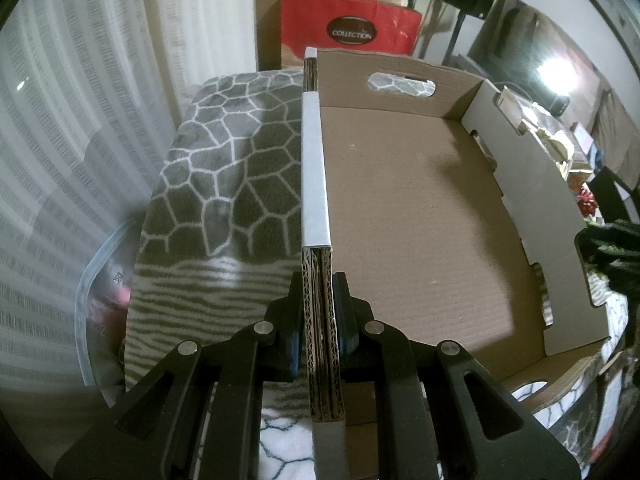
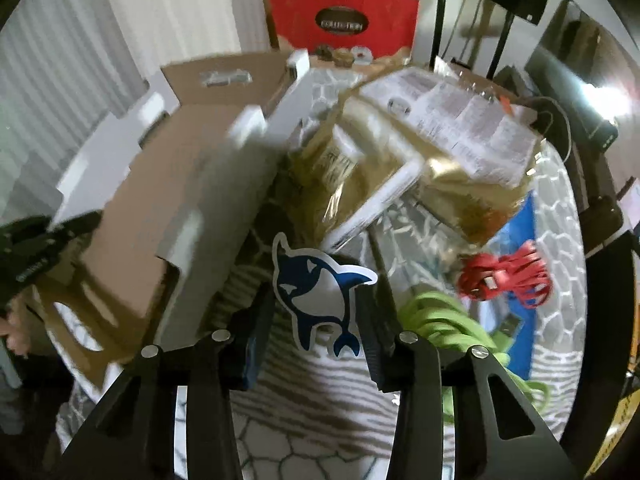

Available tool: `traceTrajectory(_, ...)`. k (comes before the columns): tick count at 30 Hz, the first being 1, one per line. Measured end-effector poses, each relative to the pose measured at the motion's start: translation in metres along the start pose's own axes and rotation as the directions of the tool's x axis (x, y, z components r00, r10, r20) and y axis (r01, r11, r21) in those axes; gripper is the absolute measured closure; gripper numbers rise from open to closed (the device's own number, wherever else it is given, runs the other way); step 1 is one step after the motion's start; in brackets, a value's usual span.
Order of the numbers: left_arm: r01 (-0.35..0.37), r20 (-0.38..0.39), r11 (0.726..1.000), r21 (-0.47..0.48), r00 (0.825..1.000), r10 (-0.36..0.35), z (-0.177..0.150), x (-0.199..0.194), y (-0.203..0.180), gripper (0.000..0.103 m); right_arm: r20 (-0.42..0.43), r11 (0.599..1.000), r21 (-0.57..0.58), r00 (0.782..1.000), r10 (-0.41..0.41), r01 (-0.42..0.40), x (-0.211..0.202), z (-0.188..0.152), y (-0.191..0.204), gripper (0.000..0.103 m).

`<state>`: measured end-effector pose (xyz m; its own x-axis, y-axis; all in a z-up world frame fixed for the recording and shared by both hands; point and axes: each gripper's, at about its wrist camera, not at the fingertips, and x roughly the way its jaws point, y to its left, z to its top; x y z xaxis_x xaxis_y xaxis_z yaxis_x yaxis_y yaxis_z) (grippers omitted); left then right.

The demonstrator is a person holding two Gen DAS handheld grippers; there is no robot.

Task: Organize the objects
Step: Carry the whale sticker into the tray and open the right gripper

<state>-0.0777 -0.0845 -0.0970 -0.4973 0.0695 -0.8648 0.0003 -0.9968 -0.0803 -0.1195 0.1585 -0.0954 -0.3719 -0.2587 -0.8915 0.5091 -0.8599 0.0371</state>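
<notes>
My left gripper (image 1: 319, 312) is shut on the left side wall of an open cardboard box (image 1: 408, 216), whose inside holds nothing. The box (image 2: 168, 184) also shows at the left of the right wrist view. My right gripper (image 2: 320, 312) is open over a blue and white whale sticker (image 2: 320, 300) lying on the blanket between the fingers. Beyond it lies a gold packaged box with printed labels (image 2: 420, 152). A red cable bundle (image 2: 504, 280) and a green rope (image 2: 448, 320) lie to the right.
Everything rests on a grey and white patterned blanket (image 1: 224, 184). A red gift bag (image 1: 348, 28) and stacked boxes stand behind. White curtains (image 1: 80, 120) hang at the left. A dark screen (image 1: 532, 40) and clutter sit at the right.
</notes>
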Motion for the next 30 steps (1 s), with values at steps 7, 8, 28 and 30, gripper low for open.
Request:
traceTrajectory(7,0.003,0.000,1.000,-0.002,1.000,-0.003,0.001,0.000,0.001,0.091,0.089,0.999,-0.046,0.996,0.033,-0.029,-0.052,0.018,0.020,0.062)
traceTrajectory(8,0.002,0.000,1.000,-0.002,1.000,-0.002,0.001,0.000,0.001,0.091,0.099,0.997,-0.058,0.993,0.059,-0.054,-0.057,0.023,0.028,0.062)
traceTrajectory(28,0.000,-0.001,1.000,-0.004,1.000,0.000,0.001,-0.001,0.001,0.091,0.070,0.980,-0.092,0.981,0.182,-0.175,-0.036,0.043,0.078,0.047)
traceTrajectory(30,0.001,-0.002,1.000,-0.004,1.000,-0.001,0.001,-0.001,0.001,0.091,0.087,0.981,-0.081,0.979,0.182,-0.176,-0.045,0.043,0.071,0.047)
